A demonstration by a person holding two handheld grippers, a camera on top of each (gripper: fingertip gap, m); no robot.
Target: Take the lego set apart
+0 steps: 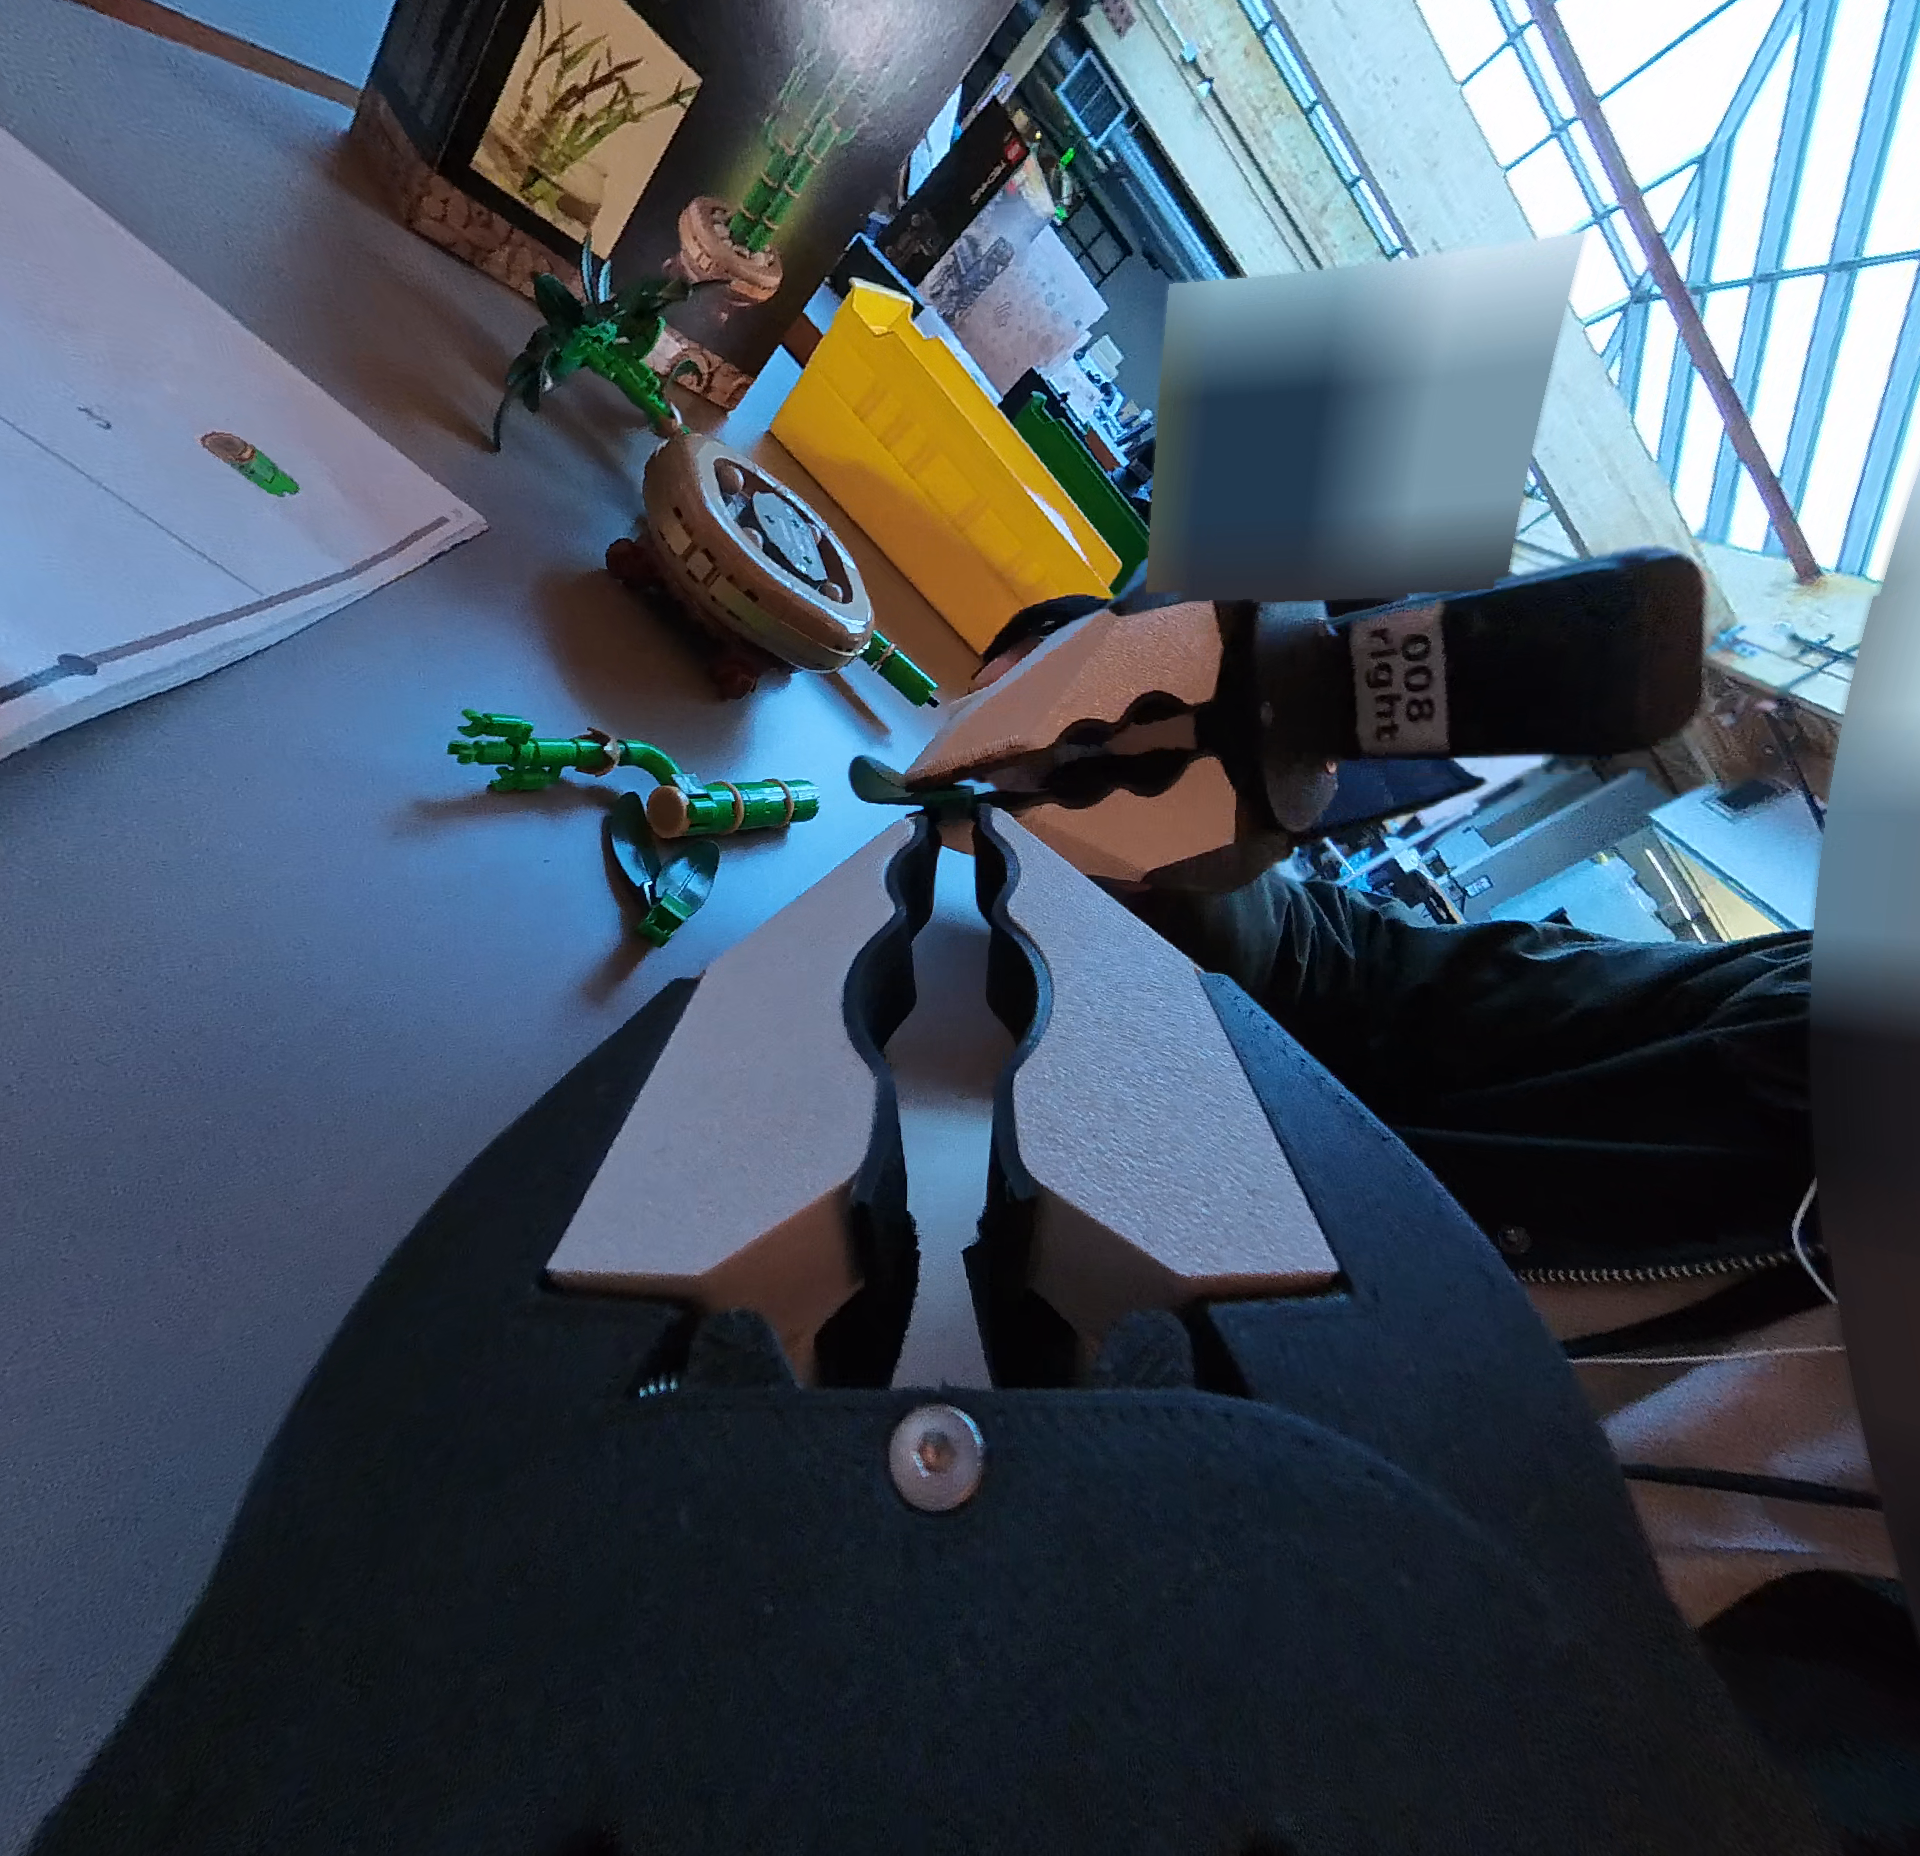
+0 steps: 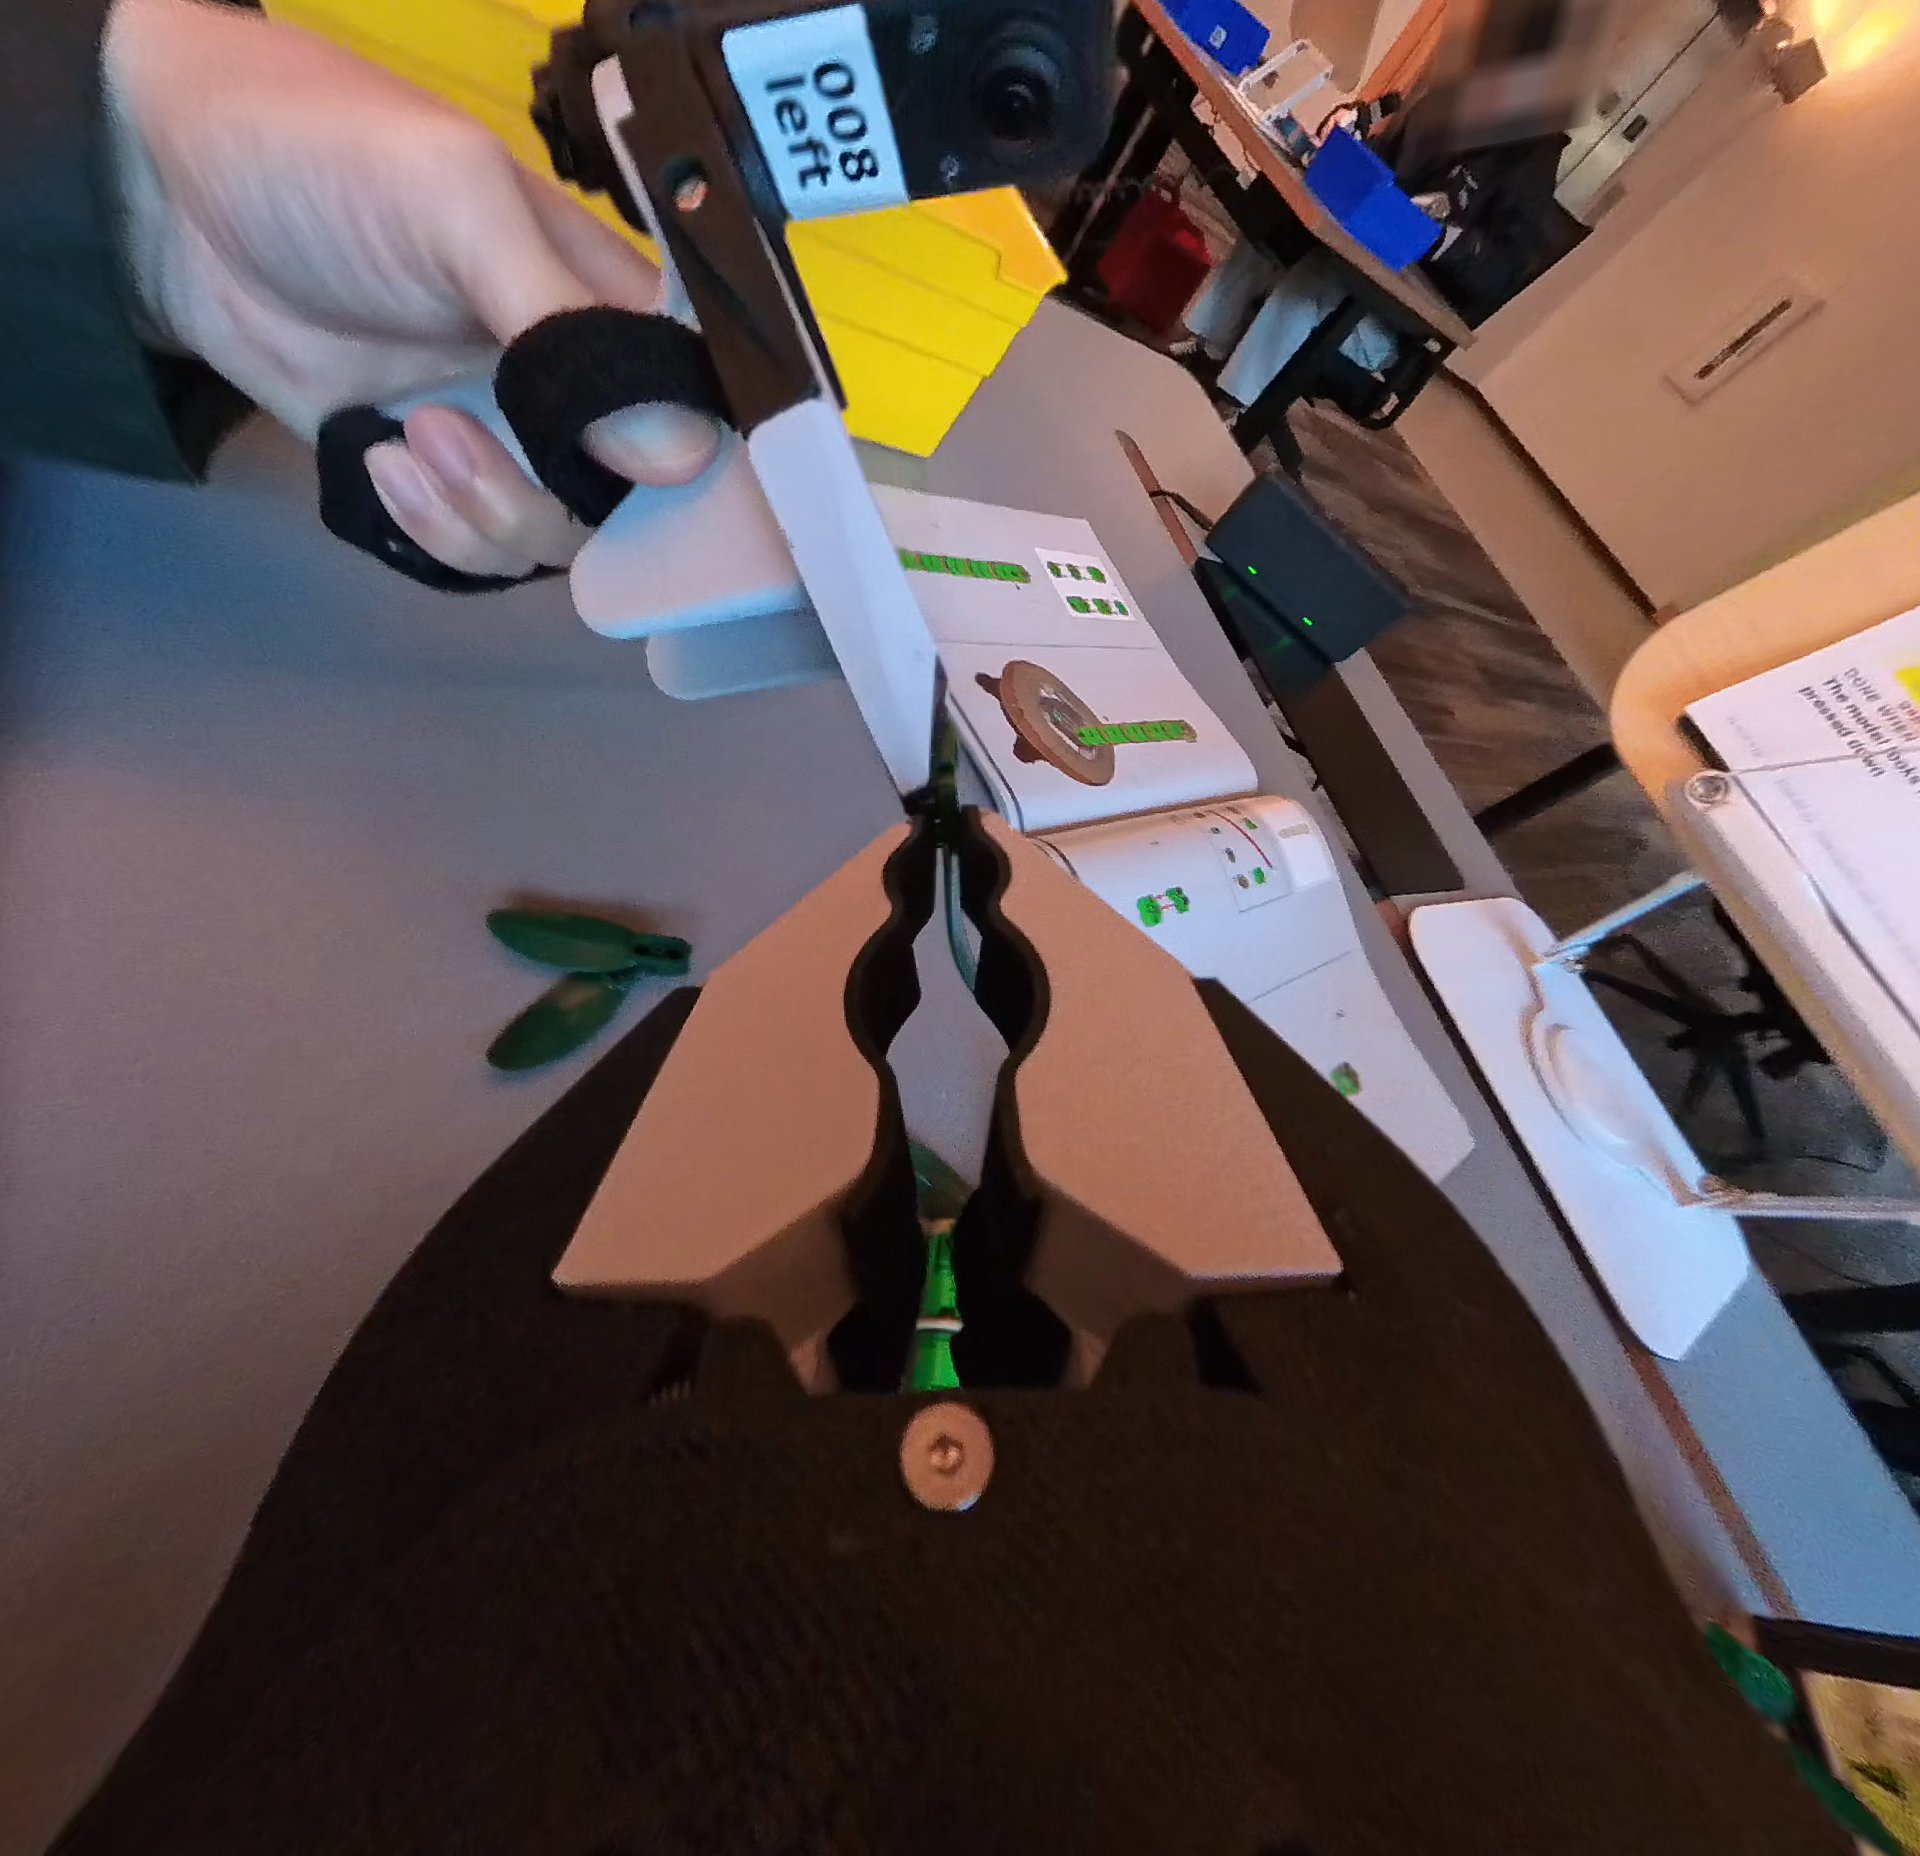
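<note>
The grey table point(image 1: 208, 975) lies bare on the near side of the green bamboo pieces point(image 1: 634, 778), giving open passage there. Farther off, the tipped pot base point(image 1: 753, 559), yellow bin point(image 1: 935, 456) and dark box point(image 1: 644, 123) crowd the far edge. The open booklet point(image 2: 1122, 726) covers one side. Two loose leaves point(image 2: 571, 975), somewhat blurred, lie beside the right gripper point(image 2: 940, 819).

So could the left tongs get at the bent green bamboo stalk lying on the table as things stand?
Probably not yet: the left tongs are shut on a small leaf piece shared with the right tongs. The path to the bamboo stalk on the table looks free.
</note>
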